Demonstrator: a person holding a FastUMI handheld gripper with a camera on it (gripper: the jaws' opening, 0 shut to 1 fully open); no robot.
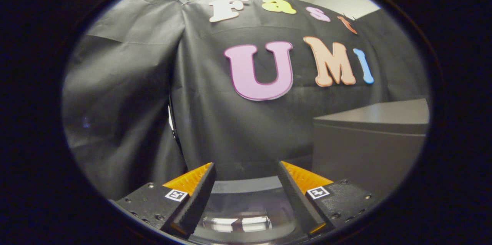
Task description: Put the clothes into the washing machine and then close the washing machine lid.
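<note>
My gripper (246, 166) is open, its two fingers spread wide with nothing between them. Below and between the fingers lies the glossy, dark-rimmed lid of the washing machine (246, 220), seen from close above, with ceiling lights mirrored in its clear pane. The lid looks flat and down; what is under it is hidden. The fingers hover just over its near part and do not press on it.
A grey box-like cabinet (369, 141) stands to the right of the fingers, its flat top level with my view. The black cloth wall (153, 102) hangs straight ahead and to the left.
</note>
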